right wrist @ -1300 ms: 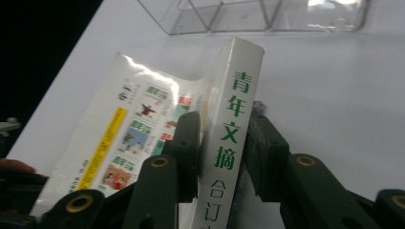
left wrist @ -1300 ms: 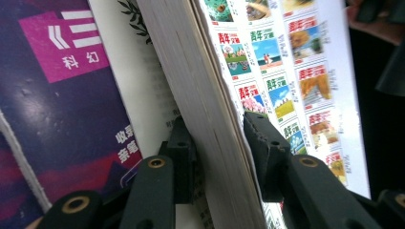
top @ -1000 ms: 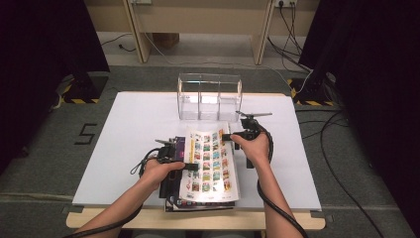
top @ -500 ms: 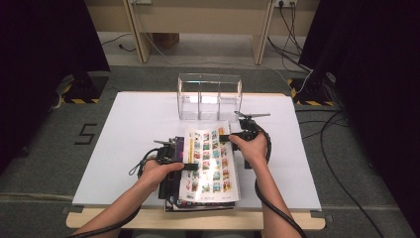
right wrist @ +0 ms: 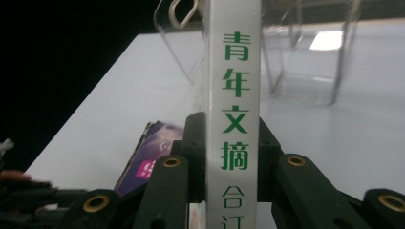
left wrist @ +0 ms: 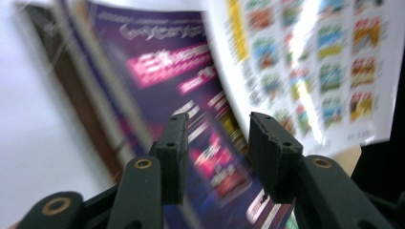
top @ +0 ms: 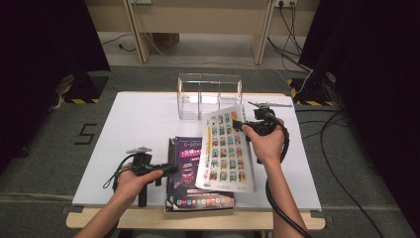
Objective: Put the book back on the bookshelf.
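Right gripper [top: 241, 125] pinches the thick white-spined book [top: 225, 148] by its spine, lifted tilted over the purple magazine stack [top: 190, 171]. Left gripper [top: 171, 168] jaws have just been opening, nothing between them. Risk: one-edge grip, book may sag and slip out before reaching the clear acrylic organizer [top: 208, 94].

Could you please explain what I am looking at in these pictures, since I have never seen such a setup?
A person sits at a white table and works with a hand-held two-jaw gripper in each hand; there is no robot arm. One picture comes from a camera above the table; the other two come from cameras riding on the grippers, looking along their black jaws. The right gripper is shut on the white spine of a thick white book, also seen up close in the right gripper view, and holds it raised and tilted above the table. The left gripper is open, its jaws having just been widening with nothing between them, beside a purple magazine on a small stack. Behind stands a clear plastic organizer with compartments.
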